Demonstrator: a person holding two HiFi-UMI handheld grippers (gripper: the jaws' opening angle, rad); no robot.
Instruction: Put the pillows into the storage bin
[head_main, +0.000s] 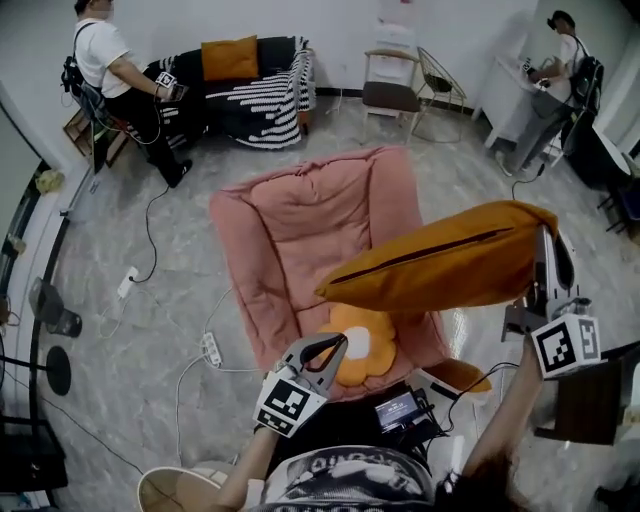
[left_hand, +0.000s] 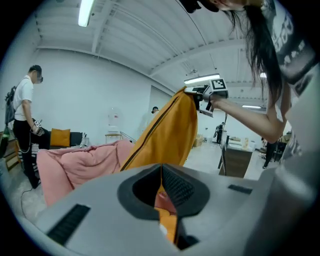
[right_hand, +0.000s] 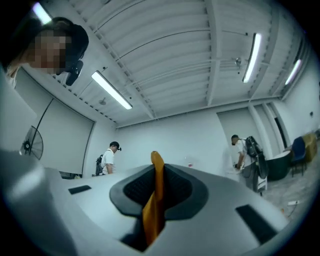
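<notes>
The right hand-held gripper (head_main: 543, 240) (right_hand: 156, 165) was clamped on one corner of a mustard-orange rectangular fabric pillow (head_main: 440, 260) (right_hand: 154, 205), with a fold of cloth standing up between its pads. The left hand-held gripper (head_main: 335, 345) (left_hand: 161, 172) had its jaws together. Orange and pink showed in the narrow slit, and whether any cloth was caught there could not be told. The pillow (left_hand: 167, 130) hung in the air, higher at the right end, above a large pink padded floor cushion (head_main: 300, 230) (left_hand: 80, 160).

Three pillows could be counted. One was the pillow held in the air. A flower-shaped orange pillow with a white centre (head_main: 362, 345) lay at the pink cushion's near edge, just beside the left gripper in the head view. A second orange rectangular pillow (head_main: 230, 58) leaned on the back of a dark sofa with a black-and-white striped throw (head_main: 262, 105) across the room.

The grey floor (head_main: 100, 330) lay open to the left of the cushion and beyond it. A white power strip (head_main: 211, 349) with trailing cables lay near the cushion's left edge. On the right, a dark low cabinet (head_main: 590, 400) stood close under the right gripper.

Two chairs stood by the far wall, a light-framed chair with a dark seat (head_main: 388, 85) and a wire chair (head_main: 442, 85). There were two other people, one person by the sofa (head_main: 110, 70) and one person in the far right corner (head_main: 560, 70), both well apart from the cushion.
</notes>
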